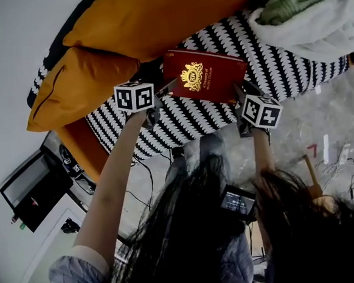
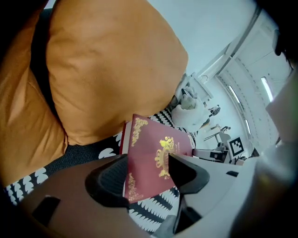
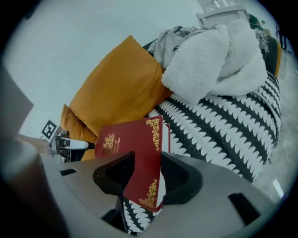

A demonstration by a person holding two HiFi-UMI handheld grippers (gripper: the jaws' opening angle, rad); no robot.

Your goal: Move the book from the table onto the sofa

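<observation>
Both hand-held grippers clamp the red book point(image 1: 205, 74): the left hand-held gripper point(image 1: 161, 90) on its 9 o'clock end, the right hand-held gripper point(image 1: 239, 96) on its 3 o'clock end. The book sits over the black-and-white sofa point(image 1: 280, 62). Orange cushions point(image 1: 155, 17) lie beyond at 11 o'clock, a white blanket point(image 1: 314, 29) at 2 o'clock.

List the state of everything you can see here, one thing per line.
book: closed, held at both ends over the sofa
left gripper: shut on book
right gripper: shut on book
blanket: bunched up on sofa
cushions: piled at sofa's end
</observation>
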